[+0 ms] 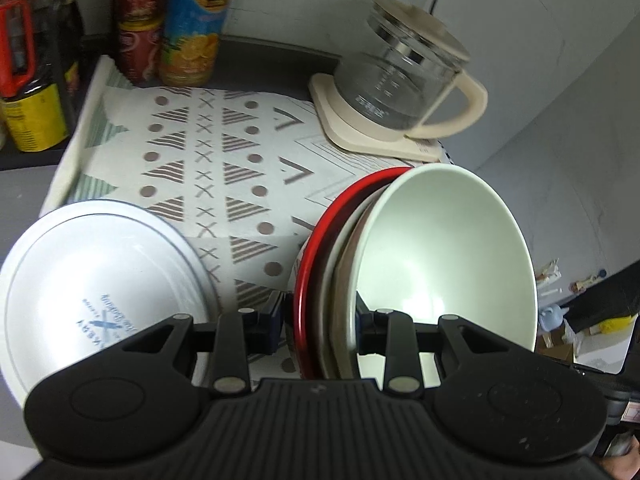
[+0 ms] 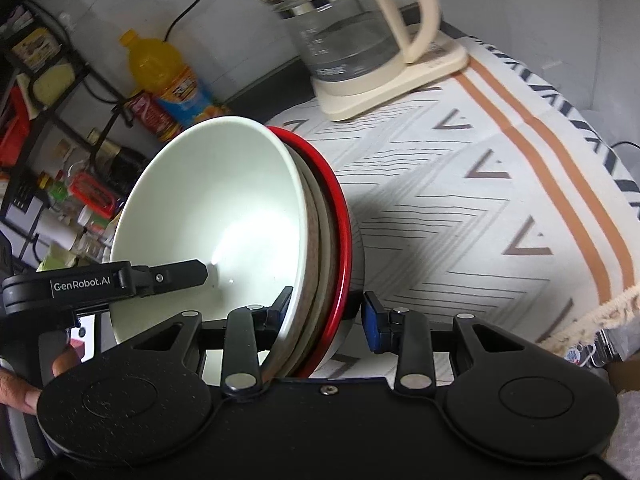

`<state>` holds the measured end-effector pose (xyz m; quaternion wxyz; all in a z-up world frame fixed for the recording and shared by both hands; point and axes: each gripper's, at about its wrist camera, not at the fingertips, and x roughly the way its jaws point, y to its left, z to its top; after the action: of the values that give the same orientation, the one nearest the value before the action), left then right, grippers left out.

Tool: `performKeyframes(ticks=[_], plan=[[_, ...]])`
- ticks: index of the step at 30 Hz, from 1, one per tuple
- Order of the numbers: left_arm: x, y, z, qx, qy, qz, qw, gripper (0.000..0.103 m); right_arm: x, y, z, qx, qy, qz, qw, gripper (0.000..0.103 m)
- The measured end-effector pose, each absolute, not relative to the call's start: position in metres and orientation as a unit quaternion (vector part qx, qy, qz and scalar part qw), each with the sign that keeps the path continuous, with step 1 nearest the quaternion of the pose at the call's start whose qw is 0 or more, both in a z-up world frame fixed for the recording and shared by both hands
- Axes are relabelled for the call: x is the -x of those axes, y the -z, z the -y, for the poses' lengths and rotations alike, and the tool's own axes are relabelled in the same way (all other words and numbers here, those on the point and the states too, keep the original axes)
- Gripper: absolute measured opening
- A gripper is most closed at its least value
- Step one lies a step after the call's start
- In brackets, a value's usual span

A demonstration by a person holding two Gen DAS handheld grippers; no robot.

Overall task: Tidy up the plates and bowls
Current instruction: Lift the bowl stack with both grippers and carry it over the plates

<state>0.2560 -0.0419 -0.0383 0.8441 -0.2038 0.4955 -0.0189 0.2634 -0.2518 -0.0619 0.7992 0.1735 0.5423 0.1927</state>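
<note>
Dishes nested in a stack fill the left wrist view: a pale green-white bowl [image 1: 448, 256] sits innermost, tilted on edge, with a beige dish and a red-rimmed bowl [image 1: 316, 248] hugging its outside. The left gripper [image 1: 320, 320] pinches this stack at its near rim, one finger inside the pale bowl, the other outside the red rim. At near left a white plate [image 1: 96, 280] with blue printing lies on a patterned cloth [image 1: 224, 152] of triangles, dots and crosses. At far right a glass kettle [image 1: 400, 80] with a cream handle stands on its cream base. An orange juice bottle [image 1: 196, 20] and red cans [image 1: 138, 20] stand at far left against a grey wall.

In the right wrist view the same stack stands on edge, left of centre, above the cloth [image 2: 480, 200], which here shows zigzag lines and orange stripes. The right gripper [image 2: 328, 316] grips the stack's near rim, its left finger inside the pale bowl [image 2: 216, 208] and its blue-padded right finger beyond the red rim [image 2: 340, 220]. The other gripper's finger [image 2: 172, 272] reaches into the bowl from the left. The kettle [image 2: 348, 28] stands far behind, the juice bottle [image 2: 168, 76] and a cluttered rack [image 2: 48, 120] far left.
</note>
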Motion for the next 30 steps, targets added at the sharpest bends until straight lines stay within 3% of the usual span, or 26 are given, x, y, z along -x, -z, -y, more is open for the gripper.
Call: performKeyframes(ticks=[30], plan=[[-0.194,0.033,-0.061,0.296,-0.092,-0.455,0.835,0.031,-0.277,0.047,0.147,-0.105,-0.312,-0.545,0.771,0.035]])
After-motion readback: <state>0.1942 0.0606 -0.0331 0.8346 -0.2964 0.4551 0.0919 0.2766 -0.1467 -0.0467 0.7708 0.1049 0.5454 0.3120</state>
